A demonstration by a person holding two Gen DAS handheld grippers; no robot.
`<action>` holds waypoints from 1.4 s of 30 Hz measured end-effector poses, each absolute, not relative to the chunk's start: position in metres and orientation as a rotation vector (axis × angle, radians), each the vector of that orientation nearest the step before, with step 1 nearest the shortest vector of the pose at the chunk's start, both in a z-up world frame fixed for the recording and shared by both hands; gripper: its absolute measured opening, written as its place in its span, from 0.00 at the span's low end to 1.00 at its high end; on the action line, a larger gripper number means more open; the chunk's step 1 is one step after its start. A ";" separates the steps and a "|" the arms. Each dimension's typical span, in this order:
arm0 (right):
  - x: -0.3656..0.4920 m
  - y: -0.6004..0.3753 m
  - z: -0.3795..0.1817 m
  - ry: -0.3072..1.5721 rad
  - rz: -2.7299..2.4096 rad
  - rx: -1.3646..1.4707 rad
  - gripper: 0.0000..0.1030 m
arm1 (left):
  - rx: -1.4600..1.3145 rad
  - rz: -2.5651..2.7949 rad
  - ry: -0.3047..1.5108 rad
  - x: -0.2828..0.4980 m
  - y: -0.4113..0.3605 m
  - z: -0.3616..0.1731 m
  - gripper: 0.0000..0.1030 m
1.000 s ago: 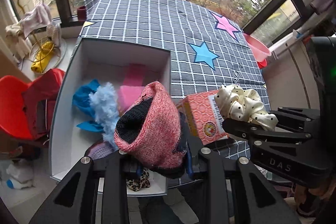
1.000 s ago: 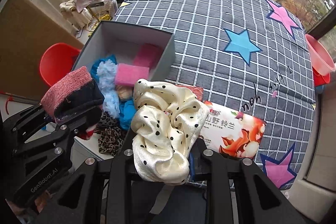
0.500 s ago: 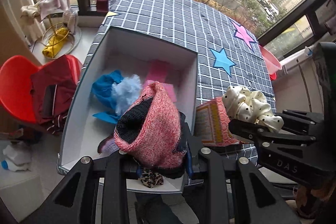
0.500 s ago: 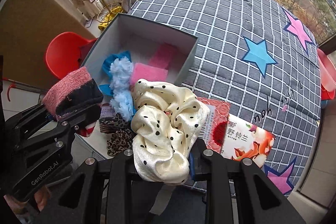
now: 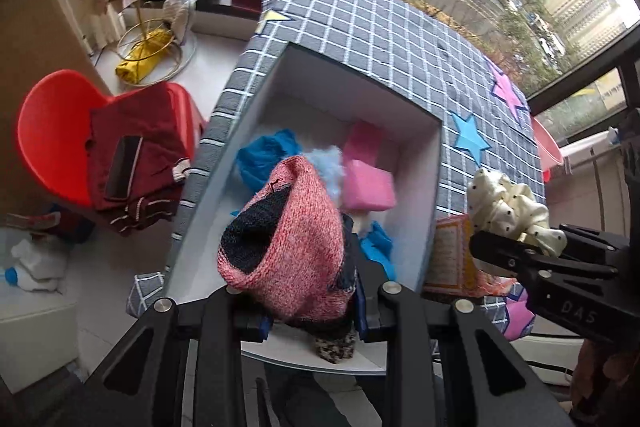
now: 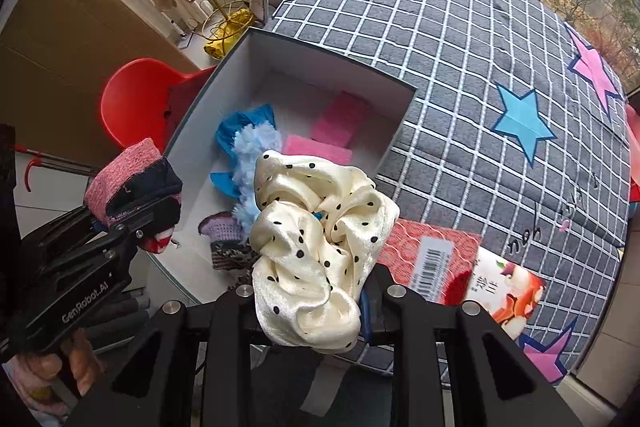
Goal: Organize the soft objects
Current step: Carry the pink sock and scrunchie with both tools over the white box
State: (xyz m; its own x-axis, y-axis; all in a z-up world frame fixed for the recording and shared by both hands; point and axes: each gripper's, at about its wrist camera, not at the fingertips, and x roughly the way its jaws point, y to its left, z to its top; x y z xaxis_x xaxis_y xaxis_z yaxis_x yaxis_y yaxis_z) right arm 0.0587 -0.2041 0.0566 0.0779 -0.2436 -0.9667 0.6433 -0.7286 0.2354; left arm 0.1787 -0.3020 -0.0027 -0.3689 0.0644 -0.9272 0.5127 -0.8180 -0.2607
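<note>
Here the left gripper is closed tight on a pink knit hat, which bulges up and forward from between its fingers, dark lining facing left. Past the fingertips lies the open box on the checked cloth, and the hat hangs over its near end. Inside, ahead of the fingers, sit a pink sponge, a blue cloth and a pale blue fluffy piece; below the hat a scrap of leopard print peeks out, though most of it is hidden.

The right gripper is likewise clamped on a cream dotted scrunchie, which billows above its fingers. It hovers near the box's near right corner. Right of those fingers a red packet lies flat on the cloth, just beside the box. Left of the box stands a red chair.
</note>
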 end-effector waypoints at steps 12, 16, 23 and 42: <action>0.039 -0.230 0.049 0.348 -1.692 1.704 0.28 | 1.587 -2.253 0.702 0.141 -0.311 -0.003 0.30; 0.025 -0.231 0.046 0.316 -1.701 1.723 0.28 | 1.608 -2.257 0.671 0.121 -0.309 -0.005 0.30; 0.009 -0.225 0.039 0.278 -1.711 1.765 0.28 | 1.639 -2.247 0.645 0.098 -0.307 -0.013 0.30; 0.000 -0.228 0.028 0.247 -1.673 1.825 0.28 | 1.668 -2.209 0.633 0.081 -0.309 -0.028 0.31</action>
